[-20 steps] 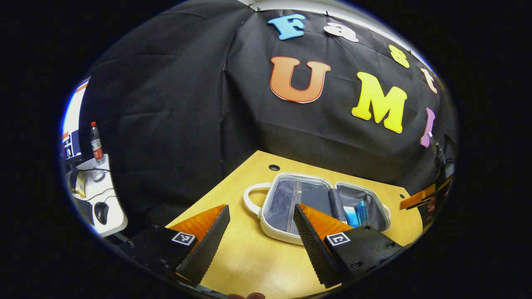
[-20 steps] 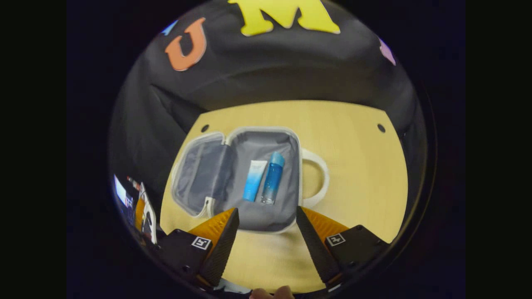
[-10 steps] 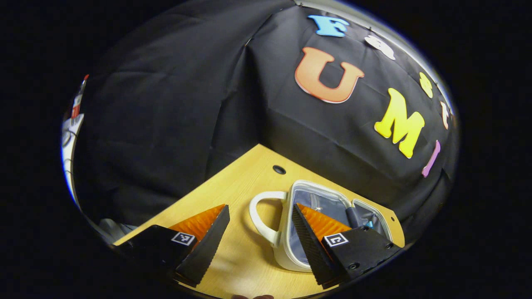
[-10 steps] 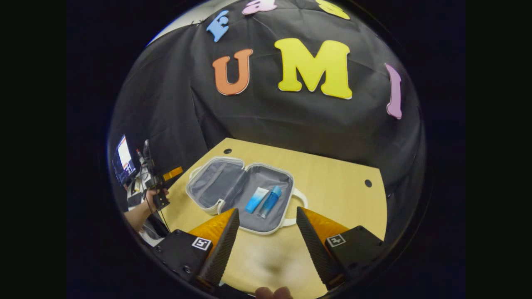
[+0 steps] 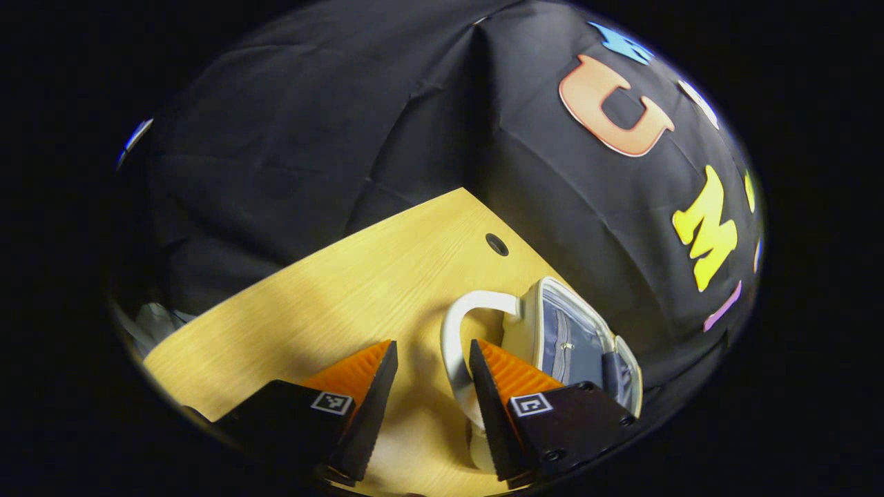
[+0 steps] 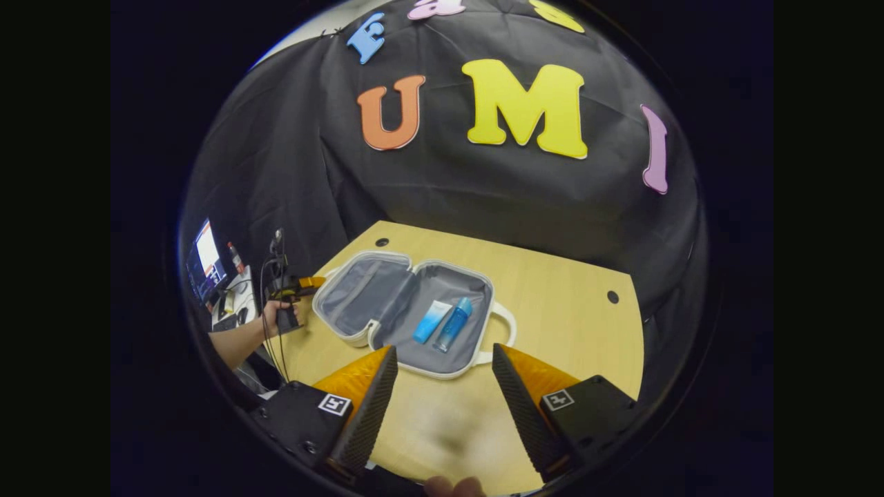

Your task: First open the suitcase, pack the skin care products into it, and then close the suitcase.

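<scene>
Two skin care products lay packed in an open suitcase [image 6: 387,304] on a pale wooden worktop [image 6: 573,324] inside the black-draped booth. At the far left of the right gripper view, a monitor [image 6: 206,259] glowed beyond the cloth, and a person's hand [image 6: 276,319] held the left hand-held gripper [image 6: 293,286] just beside the suitcase's left end, its fingers too small there to tell how they stood. Moving right, the case lay spread flat in two grey-lined halves with white rims: the left half bare, the right half holding a blue tube [image 6: 428,322] and, touching it on the right, a blue bottle [image 6: 454,324], both lying on their sides. A white handle [image 6: 507,328] curved out from the case's right end, and a small round hole [image 6: 608,297] marked the worktop farther right. The right hand-held gripper [image 6: 442,393] hovered near the case's front edge, released, its fingers spread wide with nothing between them. In the left gripper view, the left hand-held gripper [image 5: 429,390] likewise stood released, fingers apart over bare wood, the right-hand finger [image 5: 494,393] crossing in front of the suitcase's other white handle [image 5: 459,331]; whether it touched the handle could not be told. To the right of that loop, the near half of the suitcase [image 5: 573,338] showed its grey zipped lining, with the booth's cloth wall close behind and another round hole [image 5: 496,244] in the worktop beyond.
</scene>
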